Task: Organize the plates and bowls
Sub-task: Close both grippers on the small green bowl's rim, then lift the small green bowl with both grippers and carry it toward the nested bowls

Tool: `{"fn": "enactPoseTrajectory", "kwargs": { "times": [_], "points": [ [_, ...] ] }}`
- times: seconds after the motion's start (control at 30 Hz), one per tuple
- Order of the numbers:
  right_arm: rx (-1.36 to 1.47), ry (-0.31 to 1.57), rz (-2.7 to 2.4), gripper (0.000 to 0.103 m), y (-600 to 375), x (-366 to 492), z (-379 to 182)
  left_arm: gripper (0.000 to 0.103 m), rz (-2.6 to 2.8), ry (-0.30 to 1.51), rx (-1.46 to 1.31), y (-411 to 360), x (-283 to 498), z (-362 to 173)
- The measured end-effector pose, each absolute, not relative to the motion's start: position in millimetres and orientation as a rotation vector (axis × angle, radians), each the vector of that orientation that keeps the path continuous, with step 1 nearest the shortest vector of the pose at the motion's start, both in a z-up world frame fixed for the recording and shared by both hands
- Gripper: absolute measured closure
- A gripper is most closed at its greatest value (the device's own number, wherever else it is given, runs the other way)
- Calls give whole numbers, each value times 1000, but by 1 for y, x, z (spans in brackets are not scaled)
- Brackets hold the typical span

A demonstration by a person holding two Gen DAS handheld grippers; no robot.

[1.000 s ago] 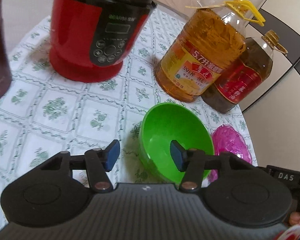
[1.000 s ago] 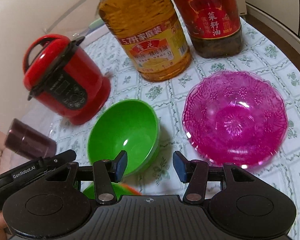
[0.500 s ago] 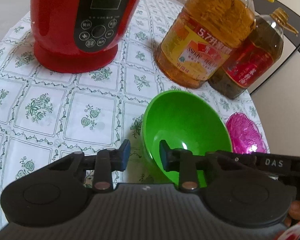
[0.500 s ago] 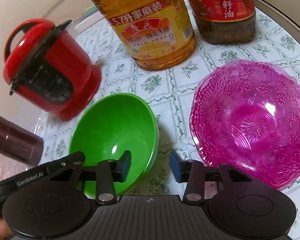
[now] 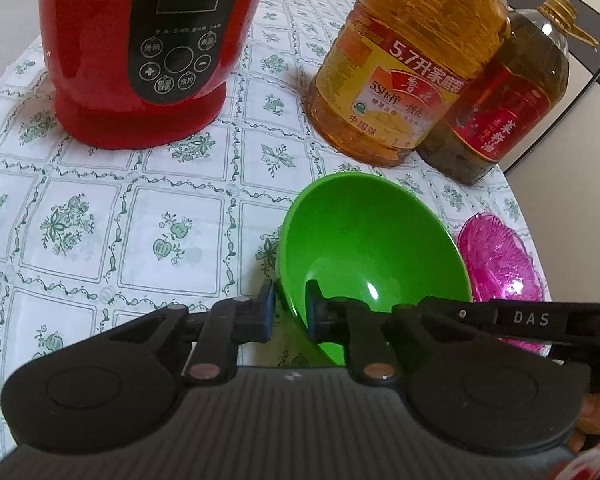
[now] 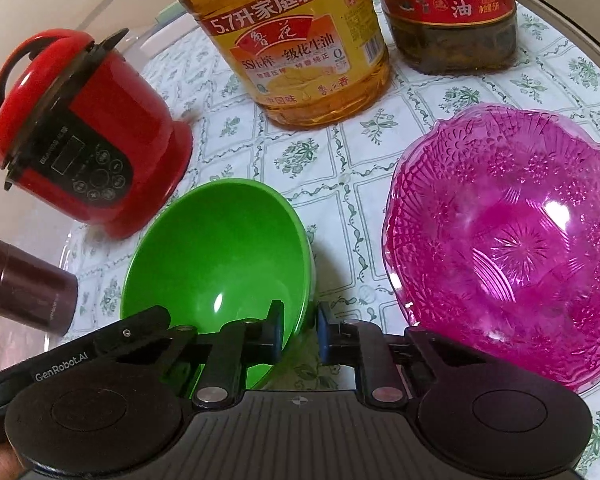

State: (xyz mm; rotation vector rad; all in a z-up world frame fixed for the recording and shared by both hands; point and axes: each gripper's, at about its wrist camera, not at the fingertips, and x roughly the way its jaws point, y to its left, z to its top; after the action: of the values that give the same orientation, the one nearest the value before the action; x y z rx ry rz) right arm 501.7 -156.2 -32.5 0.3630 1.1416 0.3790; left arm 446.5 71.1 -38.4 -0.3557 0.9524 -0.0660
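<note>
Left gripper [image 5: 290, 308] pinches the near-left rim of the green bowl [image 5: 374, 240], one finger outside the wall, one inside; bowl stands on a white tablecloth [image 5: 100, 220] with green floral squares. Right gripper's black arm [image 5: 520, 320], marked DAS, crosses the bowl's near-right edge, with a pink glass dish [image 5: 500, 264] just right of the bowl. Far left a red cooker [image 5: 140, 52]; far right a golden oil jug [image 5: 412, 64] and a darker oil bottle [image 5: 512, 108], touching.
</note>
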Motion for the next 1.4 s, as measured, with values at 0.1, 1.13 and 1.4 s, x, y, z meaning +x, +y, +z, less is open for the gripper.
{"fn": "enactPoseTrajectory", "kwargs": {
  "times": [0.1, 1.13, 1.4],
  "points": [
    [341, 1126, 385, 88, -154, 503, -28, 91, -54, 937, -334, 68, 446, -32],
    [271, 935, 383, 90, -184, 375, 137, 93, -101, 778, -389, 43, 323, 120],
    [304, 947, 393, 90, -192, 294, 127, 93, -76, 762, -375, 30, 244, 123]
  ]
}}
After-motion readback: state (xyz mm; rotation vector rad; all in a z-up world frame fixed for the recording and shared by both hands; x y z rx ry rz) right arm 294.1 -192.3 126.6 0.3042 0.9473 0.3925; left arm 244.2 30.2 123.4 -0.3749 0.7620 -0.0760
